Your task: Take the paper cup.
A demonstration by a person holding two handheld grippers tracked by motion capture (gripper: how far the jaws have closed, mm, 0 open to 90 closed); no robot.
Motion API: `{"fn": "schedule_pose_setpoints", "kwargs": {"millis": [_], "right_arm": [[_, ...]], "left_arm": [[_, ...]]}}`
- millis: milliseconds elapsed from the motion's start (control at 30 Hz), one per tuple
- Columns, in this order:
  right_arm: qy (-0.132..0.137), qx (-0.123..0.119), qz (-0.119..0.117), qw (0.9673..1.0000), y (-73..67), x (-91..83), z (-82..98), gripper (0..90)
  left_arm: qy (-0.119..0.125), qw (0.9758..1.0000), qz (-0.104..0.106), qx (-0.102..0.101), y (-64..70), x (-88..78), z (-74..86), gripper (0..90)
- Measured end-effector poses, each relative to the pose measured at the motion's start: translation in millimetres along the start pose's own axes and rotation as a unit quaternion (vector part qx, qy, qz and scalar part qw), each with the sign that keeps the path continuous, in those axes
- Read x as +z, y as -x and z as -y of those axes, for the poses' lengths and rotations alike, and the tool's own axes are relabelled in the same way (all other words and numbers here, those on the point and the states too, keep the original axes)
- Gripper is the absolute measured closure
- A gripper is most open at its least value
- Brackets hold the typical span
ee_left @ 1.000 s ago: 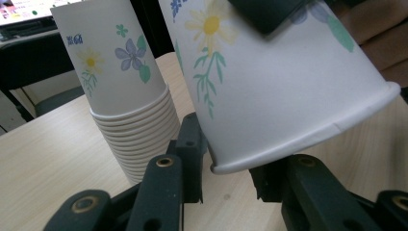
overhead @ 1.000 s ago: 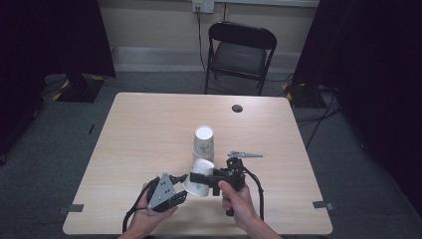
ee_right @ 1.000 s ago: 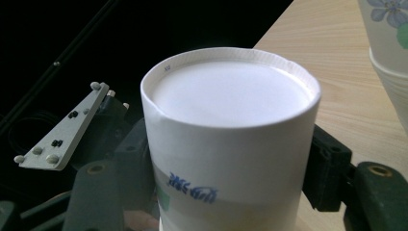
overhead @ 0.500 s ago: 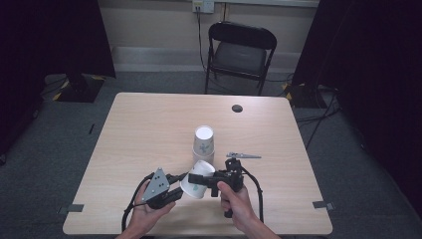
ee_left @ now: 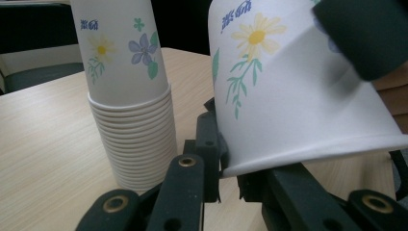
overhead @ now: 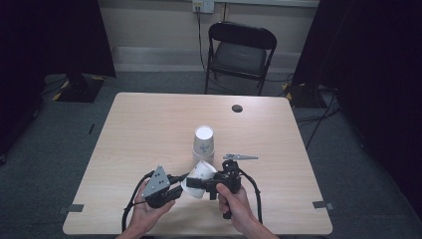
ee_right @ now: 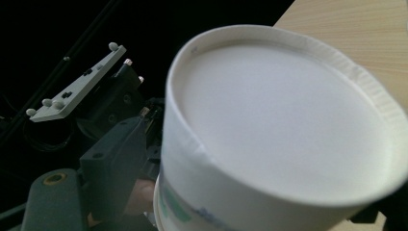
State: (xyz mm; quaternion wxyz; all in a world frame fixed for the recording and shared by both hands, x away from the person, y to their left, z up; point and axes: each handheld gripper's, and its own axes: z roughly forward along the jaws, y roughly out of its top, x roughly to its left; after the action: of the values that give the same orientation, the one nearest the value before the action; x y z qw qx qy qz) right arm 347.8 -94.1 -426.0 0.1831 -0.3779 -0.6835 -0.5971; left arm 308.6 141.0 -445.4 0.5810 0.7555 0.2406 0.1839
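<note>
The desk point(overhead: 139, 129) lies bare across its left half and far edge, giving open passage there. Near the middle, a stack of paper cups point(overhead: 203, 144) stands upright, with a small metal tool point(overhead: 240, 157) lying just right of it. A dark disc point(overhead: 237, 108) sits toward the far right.

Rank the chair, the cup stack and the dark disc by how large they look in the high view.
1. Chair, though it stands beyond the table, farther from the camera.
2. Cup stack.
3. Dark disc, near the table's far edge.
</note>
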Motion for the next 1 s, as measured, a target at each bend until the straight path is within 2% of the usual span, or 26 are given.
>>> {"fn": "schedule_pose_setpoints", "kwargs": {"millis": [67, 233, 400, 467, 633, 700, 767, 867, 1000], "right_arm": [[0.000, -0.016, 0.010, 0.9998, -1.9, -1.5, -0.7, 14.7], [0.001, -0.033, 0.020, 0.9992, -3.5, -4.9, -1.5, 14.3], [0.002, -0.067, 0.043, 0.9968, -5.0, -8.5, -2.1, 14.1], [0.003, -0.077, 0.046, 0.9960, -5.7, -9.4, -2.4, 14.1], [0.001, -0.103, 0.068, 0.9923, -6.6, -12.1, -3.4, 14.1], [0.004, -0.119, 0.079, 0.9898, -6.6, -15.5, -4.3, 14.2], [0.005, -0.122, 0.080, 0.9893, -6.7, -16.4, -4.5, 14.5], [0.007, -0.140, 0.094, 0.9857, -7.7, -19.7, -5.4, 15.9], [0.004, -0.173, 0.116, 0.9781, -9.9, -22.1, -7.7, 17.7]], "left_arm": [[-0.004, 1.0000, 0.004, -0.008, -1.8, -1.4, 0.4, 82.7], [0.000, 0.9998, 0.004, -0.022, -5.7, -8.1, 1.0, 82.8], [-0.002, 0.9992, -0.007, -0.039, -12.2, -12.8, 1.4, 83.1], [-0.003, 0.9989, -0.005, -0.046, -14.6, -14.1, 1.4, 83.3], [-0.009, 0.9981, -0.005, -0.061, -18.5, -18.4, 1.6, 83.3], [-0.012, 0.9974, -0.003, -0.070, -19.8, -19.6, 1.9, 83.1], [-0.015, 0.9971, -0.002, -0.075, -21.3, -20.6, 2.2, 83.1], [-0.023, 0.9964, -0.002, -0.082, -23.7, -22.8, 2.0, 83.1], [-0.026, 0.9944, 0.002, -0.102, -26.0, -21.1, 2.9, 82.9]]}}
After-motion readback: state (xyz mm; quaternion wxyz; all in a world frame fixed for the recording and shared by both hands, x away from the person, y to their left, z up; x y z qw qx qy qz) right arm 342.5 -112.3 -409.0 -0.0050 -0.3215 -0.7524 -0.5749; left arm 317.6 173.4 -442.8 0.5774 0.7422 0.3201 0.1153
